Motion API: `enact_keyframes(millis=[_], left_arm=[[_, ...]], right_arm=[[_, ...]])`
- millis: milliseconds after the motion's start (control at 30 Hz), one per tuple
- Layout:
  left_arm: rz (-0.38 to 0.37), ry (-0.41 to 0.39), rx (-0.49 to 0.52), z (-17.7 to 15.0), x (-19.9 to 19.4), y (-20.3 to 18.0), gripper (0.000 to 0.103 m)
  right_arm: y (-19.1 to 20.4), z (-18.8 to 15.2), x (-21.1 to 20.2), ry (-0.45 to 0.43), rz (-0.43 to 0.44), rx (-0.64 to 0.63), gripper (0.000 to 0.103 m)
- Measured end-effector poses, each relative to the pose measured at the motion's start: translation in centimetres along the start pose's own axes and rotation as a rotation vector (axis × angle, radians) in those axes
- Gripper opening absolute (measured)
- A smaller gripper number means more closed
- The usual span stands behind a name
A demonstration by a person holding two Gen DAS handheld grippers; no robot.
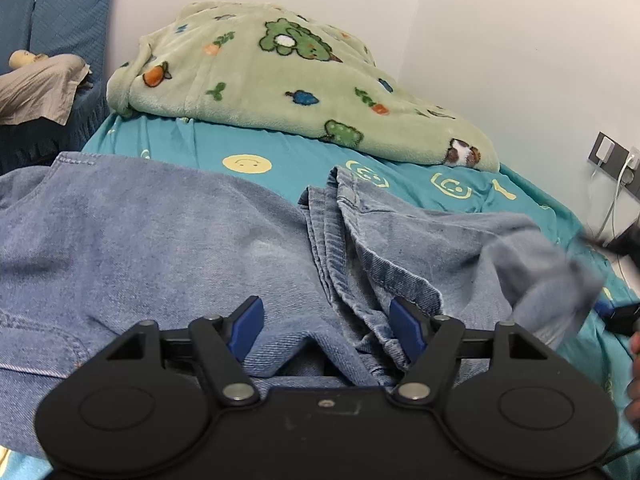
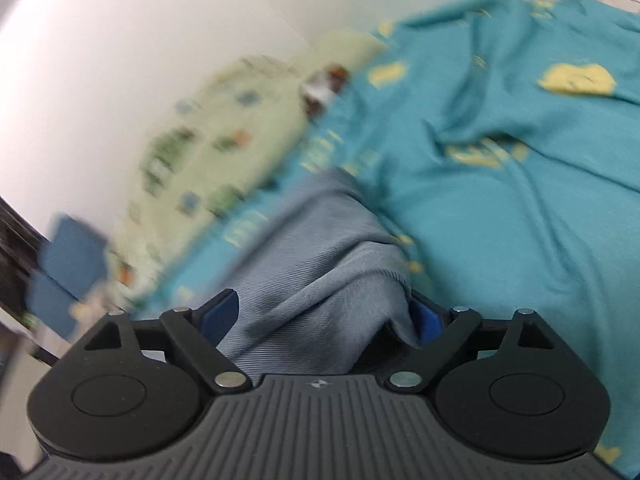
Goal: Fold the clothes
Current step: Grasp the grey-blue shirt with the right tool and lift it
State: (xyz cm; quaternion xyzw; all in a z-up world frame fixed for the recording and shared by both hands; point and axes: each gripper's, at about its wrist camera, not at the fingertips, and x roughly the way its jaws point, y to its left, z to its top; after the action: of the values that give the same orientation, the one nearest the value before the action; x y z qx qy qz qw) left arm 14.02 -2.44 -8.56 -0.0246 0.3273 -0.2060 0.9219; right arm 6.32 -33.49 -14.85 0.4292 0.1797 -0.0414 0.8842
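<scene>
A pair of light blue denim jeans (image 1: 160,232) lies spread on the teal bed sheet (image 1: 288,152). My left gripper (image 1: 326,326) is open, its blue pads either side of bunched denim near the fly seam (image 1: 328,248). My right gripper (image 2: 320,314) has denim (image 2: 316,264) bunched between its wide-set blue pads, and the cloth is lifted off the sheet (image 2: 520,200). In the left wrist view that lifted, blurred fold (image 1: 552,276) rises at the right, next to part of the right gripper (image 1: 624,316).
A green fleece blanket (image 1: 288,80) with cartoon prints is heaped at the back of the bed against the white wall. A blue sofa (image 1: 60,20) with a beige cloth stands at the far left. A wall socket with plugs and cables (image 1: 616,160) is at the right.
</scene>
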Motion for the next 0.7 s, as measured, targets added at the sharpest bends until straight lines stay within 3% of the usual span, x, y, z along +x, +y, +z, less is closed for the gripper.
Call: enact_keyframes(millis=[100,300,433,500,633,700], left_arm=[[0.002,-0.002,0.006,0.0,0.0,-0.1,0.067],[0.009,-0.006,0.021,-0.1,0.0,-0.4,0.068],[0.011,-0.011,0.026,-0.2,0.0,-0.4,0.068],[0.011,-0.014,0.023,-0.2,0.0,-0.3,0.068],[0.010,-0.020,0.014,-0.2,0.0,-0.2,0.068],[0.007,-0.023,0.015,-0.2,0.0,-0.2,0.068]], right_arm=[[1.0,0.8,-1.0,-0.066,0.143,0.025,0.092],[-2.6,-0.3,1.2,0.012,-0.064,0.164,0.093],[-2.7,-0.7,2.7,0.059,-0.129,0.077,0.090],[-2.3,-0.7,3.2,0.071,-0.106,0.055,0.090],[0.6,-0.4,2.3,-0.018,0.002,-0.065,0.091],[0.6,-0.1,2.4,-0.049,0.057,-0.038,0.093]])
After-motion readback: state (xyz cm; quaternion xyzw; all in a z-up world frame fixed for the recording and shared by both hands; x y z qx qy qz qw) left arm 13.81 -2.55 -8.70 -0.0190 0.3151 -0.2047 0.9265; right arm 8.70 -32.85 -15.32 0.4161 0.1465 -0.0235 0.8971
